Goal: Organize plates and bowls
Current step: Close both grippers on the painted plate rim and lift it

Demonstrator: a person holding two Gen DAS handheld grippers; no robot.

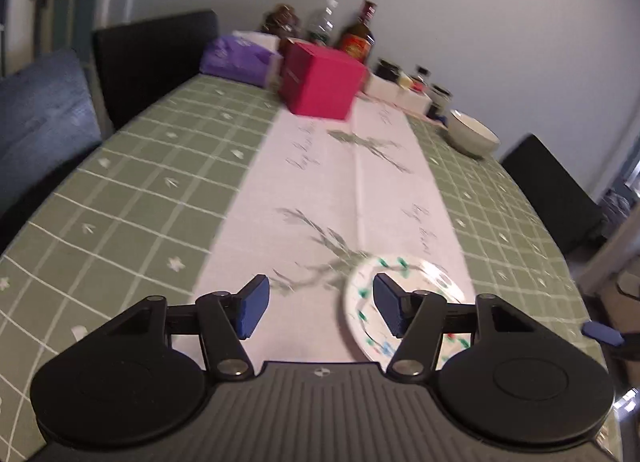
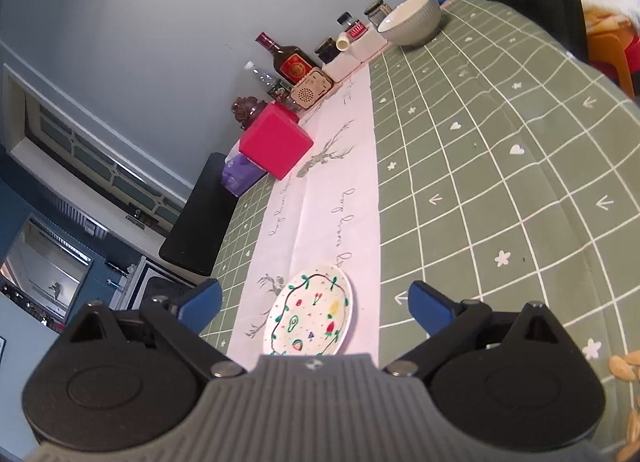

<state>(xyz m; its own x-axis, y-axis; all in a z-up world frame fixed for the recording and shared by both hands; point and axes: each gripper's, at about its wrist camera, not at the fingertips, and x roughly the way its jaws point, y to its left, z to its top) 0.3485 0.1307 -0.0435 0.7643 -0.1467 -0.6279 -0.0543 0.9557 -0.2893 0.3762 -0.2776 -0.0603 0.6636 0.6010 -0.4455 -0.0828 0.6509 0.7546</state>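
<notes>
A small white plate (image 1: 430,282) with painted fruit and a green vine border lies flat on the white runner near the table's front edge. My left gripper (image 1: 320,306) hovers just left of it, open and empty, its right fingertip (image 1: 390,308) over the plate's left rim. A blue fingertip (image 1: 602,334) of the right gripper shows at the far right edge. In the right wrist view the plate (image 2: 312,310) lies below and between the fingers of my right gripper (image 2: 316,302), which is wide open and holds nothing. A ribbed cream bowl (image 1: 472,136) (image 2: 412,18) stands upright at the far right.
The table (image 1: 140,190) has a green checked cloth. A red box (image 1: 322,80) stands on the runner at the far end, with bottles (image 1: 356,36), a purple pack (image 1: 236,58) and white containers (image 1: 400,94) by the wall. Dark chairs (image 1: 152,58) flank the table. Seeds (image 2: 624,366) lie at the right.
</notes>
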